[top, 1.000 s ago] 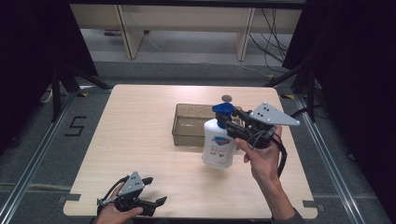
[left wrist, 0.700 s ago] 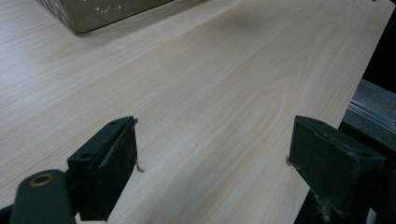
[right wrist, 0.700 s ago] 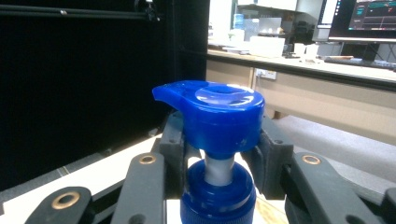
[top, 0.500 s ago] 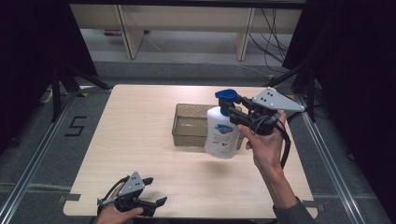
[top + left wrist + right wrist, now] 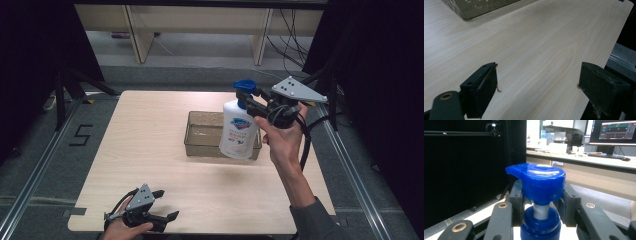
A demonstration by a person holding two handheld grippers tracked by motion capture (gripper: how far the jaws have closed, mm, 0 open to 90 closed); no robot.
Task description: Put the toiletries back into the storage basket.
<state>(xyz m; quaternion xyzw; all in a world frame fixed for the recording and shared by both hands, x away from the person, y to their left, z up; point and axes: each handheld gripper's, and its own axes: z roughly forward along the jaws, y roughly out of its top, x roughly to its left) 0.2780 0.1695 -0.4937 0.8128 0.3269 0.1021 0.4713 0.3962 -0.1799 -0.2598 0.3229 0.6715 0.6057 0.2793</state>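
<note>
At the desk's point(image 5: 150, 140) near left corner the left gripper point(image 5: 162, 207) rested low in its hand, jaws spread wide around nothing. Farther off, the right hand point(image 5: 282, 142) was raised with its forearm angled up from the near right edge. Its right gripper point(image 5: 248, 100) was clamped on the pump neck of the white soap bottle point(image 5: 239, 130), which hung clear above the right end of the clear tray point(image 5: 202, 142) at the desk's middle; its contents could not be made out.

High view: set above the near side, faced forward and down over the whole table point(image 5: 150, 150). Left gripper view: held low, close over the tabletop, the clear tray point(image 5: 481, 7) shared with the high view. Right gripper view: aimed level, close on the pump bottle point(image 5: 539, 185).
</note>
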